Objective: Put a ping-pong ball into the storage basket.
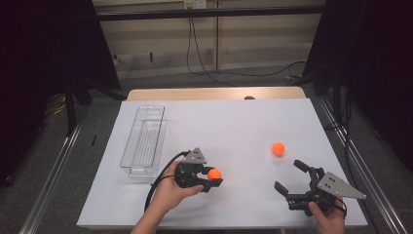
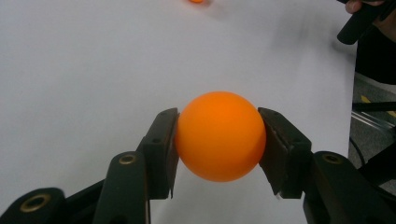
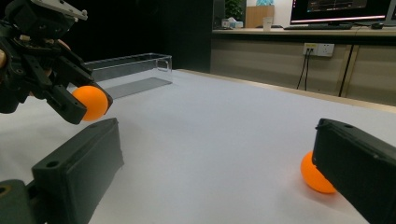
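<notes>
An orange ball (image 2: 220,136) sits squeezed between both pads of my left gripper (image 1: 212,178), which is shut on it a little above the white table sheet (image 1: 234,126); the same ball (image 1: 214,174) shows near the table's front middle and, in the right gripper view, at the left (image 3: 92,102). A second orange ball (image 1: 278,149) rests on the sheet to the right, partly behind one jaw in the right gripper view (image 3: 314,174). My right gripper (image 1: 290,175) lies low at the front right, open, nothing between its jaws, short of that ball.
A clear plastic bin (image 1: 144,141) stands lengthwise on the left of the sheet, also seen at the back in the right gripper view (image 3: 128,70). The table's front edge runs just below both hands. Black curtains and cables lie beyond the far edge.
</notes>
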{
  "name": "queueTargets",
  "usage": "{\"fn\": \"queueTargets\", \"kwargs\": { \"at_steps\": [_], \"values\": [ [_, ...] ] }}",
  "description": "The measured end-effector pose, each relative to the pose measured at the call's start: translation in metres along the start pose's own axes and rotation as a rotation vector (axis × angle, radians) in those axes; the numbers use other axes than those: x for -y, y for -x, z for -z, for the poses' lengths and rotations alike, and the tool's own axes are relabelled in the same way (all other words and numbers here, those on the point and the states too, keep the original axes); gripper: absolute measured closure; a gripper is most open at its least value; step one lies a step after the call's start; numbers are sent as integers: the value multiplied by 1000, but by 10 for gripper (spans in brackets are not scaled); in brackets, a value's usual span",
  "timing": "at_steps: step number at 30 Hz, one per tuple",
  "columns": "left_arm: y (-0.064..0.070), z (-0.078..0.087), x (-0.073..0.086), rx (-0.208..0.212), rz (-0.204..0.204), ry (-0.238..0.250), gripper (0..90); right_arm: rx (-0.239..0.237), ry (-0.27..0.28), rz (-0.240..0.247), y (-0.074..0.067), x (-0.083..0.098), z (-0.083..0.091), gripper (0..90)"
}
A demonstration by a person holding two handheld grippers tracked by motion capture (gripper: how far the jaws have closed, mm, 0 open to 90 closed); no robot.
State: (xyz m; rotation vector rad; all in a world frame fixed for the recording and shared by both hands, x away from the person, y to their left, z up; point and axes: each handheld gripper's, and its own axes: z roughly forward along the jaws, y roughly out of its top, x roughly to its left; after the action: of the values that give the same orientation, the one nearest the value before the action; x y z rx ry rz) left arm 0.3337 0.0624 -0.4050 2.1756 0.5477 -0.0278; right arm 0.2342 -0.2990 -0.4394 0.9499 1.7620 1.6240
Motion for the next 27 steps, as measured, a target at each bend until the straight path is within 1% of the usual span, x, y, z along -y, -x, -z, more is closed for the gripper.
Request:
{"fn": "queueTargets", "kwargs": {
  "at_steps": [8,16,18,21,27],
  "values": [
    [-3,1,-4,7,10,-7,509,0,-2,1,0,0,0,9],
    [-7,3,-6,8,33,-13,509,-2,0,-1,0,0,0,9],
    [-8,4,-7,13,33,-13,509,-1,1,-1,0,0,0,9],
    [-8,4,-9,13,31,-21,509,-1,1,-1,0,0,0,9],
    [-10,5,-13,10,33,-21,509,-1,1,-1,0,0,0,9]
  ]
}}
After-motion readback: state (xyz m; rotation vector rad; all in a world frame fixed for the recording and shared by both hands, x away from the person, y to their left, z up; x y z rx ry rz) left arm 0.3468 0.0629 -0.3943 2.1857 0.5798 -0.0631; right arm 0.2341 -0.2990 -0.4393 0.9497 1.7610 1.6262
